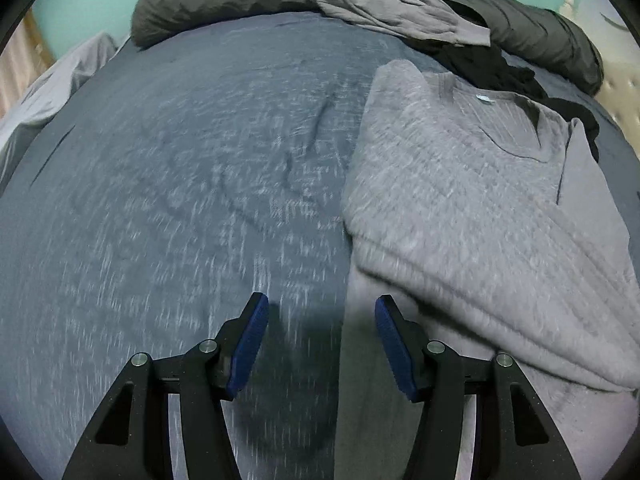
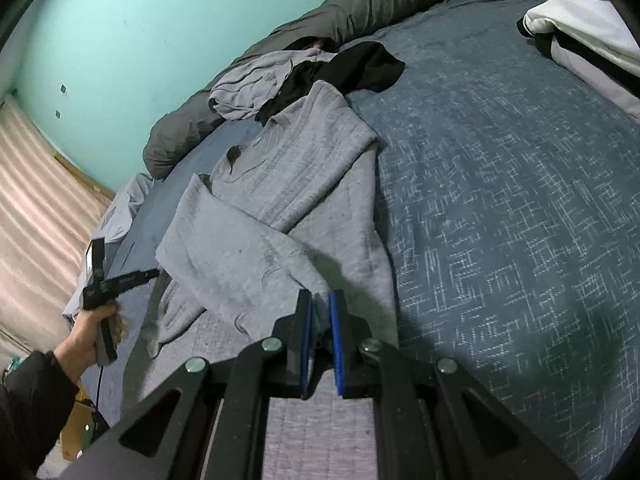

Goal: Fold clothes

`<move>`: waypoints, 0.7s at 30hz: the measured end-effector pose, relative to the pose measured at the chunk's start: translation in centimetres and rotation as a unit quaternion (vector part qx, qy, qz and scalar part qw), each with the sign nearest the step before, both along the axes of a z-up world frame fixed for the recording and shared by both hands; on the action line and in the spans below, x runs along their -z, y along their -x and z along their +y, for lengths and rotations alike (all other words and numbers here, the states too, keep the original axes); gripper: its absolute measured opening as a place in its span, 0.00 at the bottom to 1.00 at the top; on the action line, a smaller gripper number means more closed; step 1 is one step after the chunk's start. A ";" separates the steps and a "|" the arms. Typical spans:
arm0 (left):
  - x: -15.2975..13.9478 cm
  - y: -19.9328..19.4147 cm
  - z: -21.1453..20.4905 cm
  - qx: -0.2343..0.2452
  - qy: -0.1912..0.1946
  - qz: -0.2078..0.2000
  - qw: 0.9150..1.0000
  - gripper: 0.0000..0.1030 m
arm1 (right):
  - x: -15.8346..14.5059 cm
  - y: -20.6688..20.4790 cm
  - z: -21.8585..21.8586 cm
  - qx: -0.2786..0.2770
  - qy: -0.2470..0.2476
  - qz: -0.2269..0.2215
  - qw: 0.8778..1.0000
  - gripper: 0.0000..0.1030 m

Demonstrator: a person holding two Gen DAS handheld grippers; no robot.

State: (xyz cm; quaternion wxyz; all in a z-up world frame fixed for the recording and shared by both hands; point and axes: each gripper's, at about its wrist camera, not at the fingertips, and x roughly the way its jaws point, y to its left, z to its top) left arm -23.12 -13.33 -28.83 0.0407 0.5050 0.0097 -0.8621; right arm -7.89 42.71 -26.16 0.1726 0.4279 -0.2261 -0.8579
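Now the right gripper (image 2: 320,316) pinches the grey sweater (image 2: 280,184) near the bed's (image 2: 500,200) edge; left gripper (image 1: 320,344) gapes empty. Tugging one-handed could undo the fold.

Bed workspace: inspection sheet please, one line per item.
Surface: blue patterned bedspread, creased.
Job's things: grey sweater spread out, part folded.
Clutter: grey garment, black garment, white garment, dark duvet roll.
Grippers: left gripper open, empty, over the sweater's edge; right gripper shut on grey sweater fabric.
Cables: thin cable below the person's hand.
Surroundings: teal wall, padded headboard.
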 end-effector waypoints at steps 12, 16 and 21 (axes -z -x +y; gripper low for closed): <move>-1.6 3.0 -0.6 0.012 -0.011 0.062 0.998 0.41 | 0.6 0.1 0.2 -0.009 0.005 -0.005 1.000 0.08; -1.7 3.5 -0.9 0.011 -0.011 0.060 0.998 0.30 | 1.3 0.2 0.2 -0.010 0.008 -0.014 1.000 0.08; -2.1 3.9 -2.5 -0.012 -0.023 0.075 0.997 0.16 | 1.5 0.1 0.2 -0.009 0.011 -0.017 1.000 0.08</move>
